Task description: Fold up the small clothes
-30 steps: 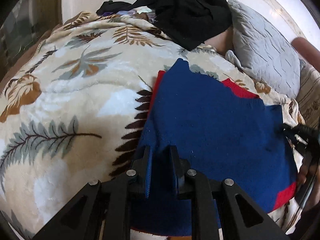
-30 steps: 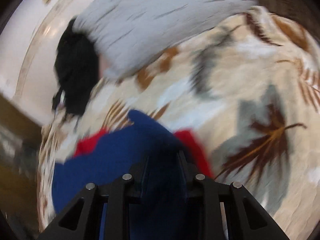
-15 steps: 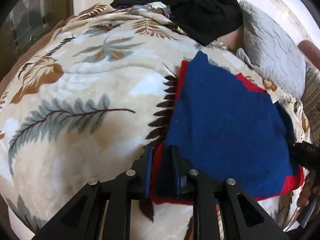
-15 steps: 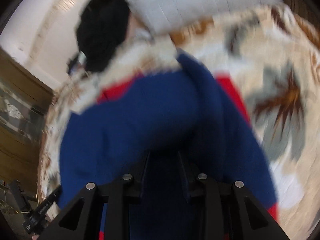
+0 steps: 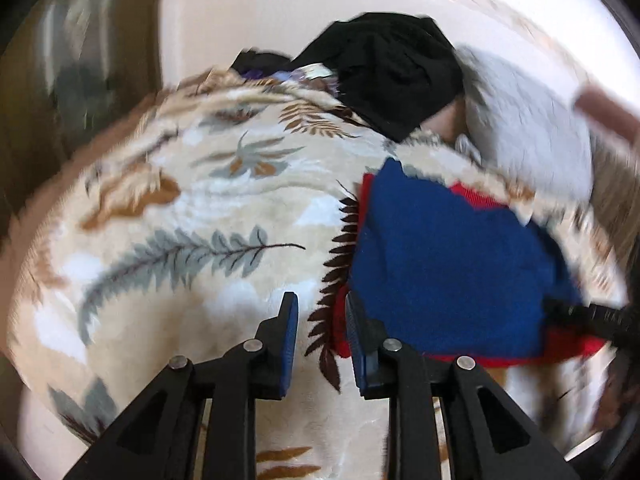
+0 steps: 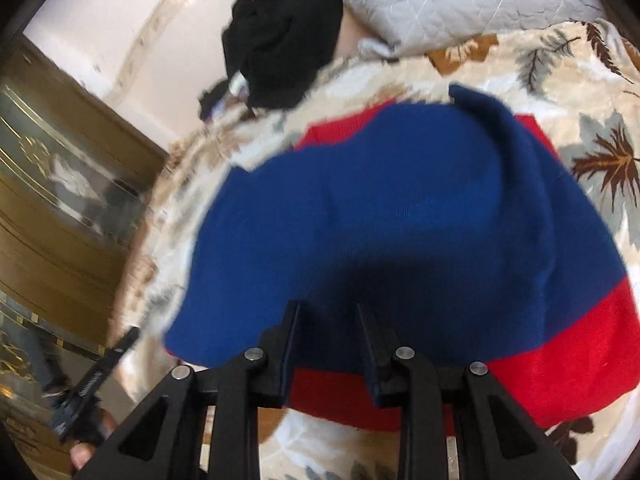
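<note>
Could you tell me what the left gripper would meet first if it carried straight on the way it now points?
Probably the leaf-print blanket. The left gripper, jaws opening with nothing between them, aims at bare blanket just left of the blue and red garment. Its right finger might brush the red edge; depth is unclear.

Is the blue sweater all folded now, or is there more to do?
The blue and red sweater lies folded over on the leaf blanket. The left hand-held gripper is opening with nothing between its jaws. A black garment by the grey pillow still looks unfolded.
</note>
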A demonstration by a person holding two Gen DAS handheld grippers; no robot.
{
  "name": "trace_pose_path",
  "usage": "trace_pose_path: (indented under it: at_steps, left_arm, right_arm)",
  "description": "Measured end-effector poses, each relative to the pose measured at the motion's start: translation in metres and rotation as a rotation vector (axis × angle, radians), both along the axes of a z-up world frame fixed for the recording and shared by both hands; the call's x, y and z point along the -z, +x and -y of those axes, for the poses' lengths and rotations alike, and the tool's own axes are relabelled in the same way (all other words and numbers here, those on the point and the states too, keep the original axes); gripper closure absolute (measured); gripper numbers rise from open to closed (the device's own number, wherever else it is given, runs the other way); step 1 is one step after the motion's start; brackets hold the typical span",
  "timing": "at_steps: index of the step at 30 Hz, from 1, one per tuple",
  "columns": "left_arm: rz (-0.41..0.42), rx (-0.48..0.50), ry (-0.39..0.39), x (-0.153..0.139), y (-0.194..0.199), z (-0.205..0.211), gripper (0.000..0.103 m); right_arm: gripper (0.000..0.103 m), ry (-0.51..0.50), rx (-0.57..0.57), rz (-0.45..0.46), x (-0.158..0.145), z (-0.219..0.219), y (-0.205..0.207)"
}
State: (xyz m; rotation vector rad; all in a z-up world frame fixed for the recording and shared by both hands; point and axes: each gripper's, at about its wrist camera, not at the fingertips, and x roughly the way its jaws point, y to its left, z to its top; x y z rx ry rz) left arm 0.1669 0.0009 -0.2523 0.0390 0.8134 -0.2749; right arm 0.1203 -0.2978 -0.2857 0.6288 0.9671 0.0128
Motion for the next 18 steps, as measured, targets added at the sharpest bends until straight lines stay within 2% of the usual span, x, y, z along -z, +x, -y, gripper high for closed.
trace_pose_path:
  at_steps: [2, 9, 11, 15, 18]
  left_arm:
    - [0.028, 0.033, 0.075, 0.004, -0.004, 0.013, 0.078]
    - [0.038, 0.043, 0.126, 0.01, 0.0, 0.027, 0.078]
    - [0.041, 0.037, 0.136, 0.011, 0.002, 0.03, 0.078]
    - [0.03, 0.031, 0.156, 0.015, 0.006, 0.035, 0.078]
    - [0.041, 0.031, 0.186, 0.018, 0.007, 0.039, 0.078]
  right_arm:
    - [0.072, -0.011, 0.003, 0.006, -0.003, 0.001, -0.001]
    - [0.072, -0.002, -0.031, 0.09, -0.021, -0.002, -0.005]
    - [0.072, -0.005, -0.057, 0.083, -0.021, -0.008, -0.002]
    - [0.071, -0.031, -0.095, -0.005, -0.003, -0.021, 0.013]
    - [0.072, -0.053, -0.098, 0.009, -0.007, -0.023, 0.015]
